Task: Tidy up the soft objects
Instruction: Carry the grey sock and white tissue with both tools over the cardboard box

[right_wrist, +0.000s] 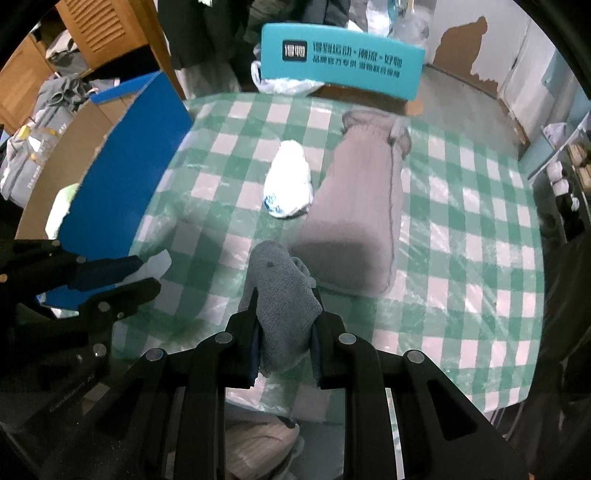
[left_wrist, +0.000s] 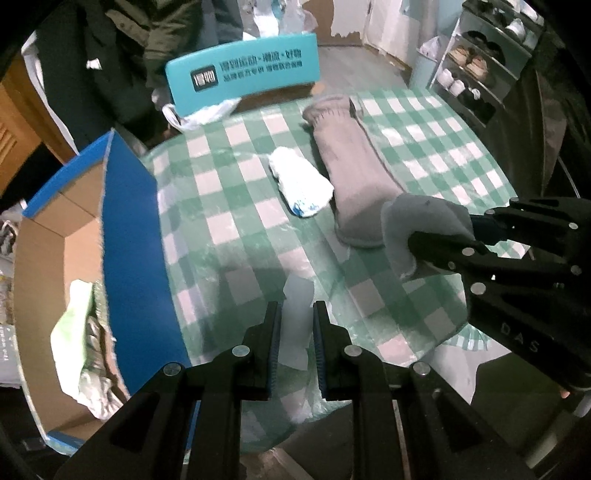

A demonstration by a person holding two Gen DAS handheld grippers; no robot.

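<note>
My left gripper (left_wrist: 295, 314) is shut on a thin white sheet-like piece (left_wrist: 295, 325) above the table's near edge; it also shows in the right wrist view (right_wrist: 147, 271). My right gripper (right_wrist: 286, 306) is shut on a grey-blue knitted cloth (right_wrist: 284, 295), held above the table; the cloth also shows in the left wrist view (left_wrist: 417, 225). A long grey folded garment (left_wrist: 351, 173) (right_wrist: 354, 221) lies on the checked table (left_wrist: 229, 221) (right_wrist: 461, 221). A white rolled cloth (left_wrist: 301, 182) (right_wrist: 290, 181) lies beside it. A blue-edged cardboard box (left_wrist: 125, 229) (right_wrist: 122, 177) stands at the left.
The box holds a light green cloth (left_wrist: 74, 321) and other soft items. A teal chair back (left_wrist: 243, 74) (right_wrist: 343, 62) stands behind the table. A shoe rack (left_wrist: 476, 70) is at the far right. Bags and a wooden cabinet (right_wrist: 92, 33) stand at the far left.
</note>
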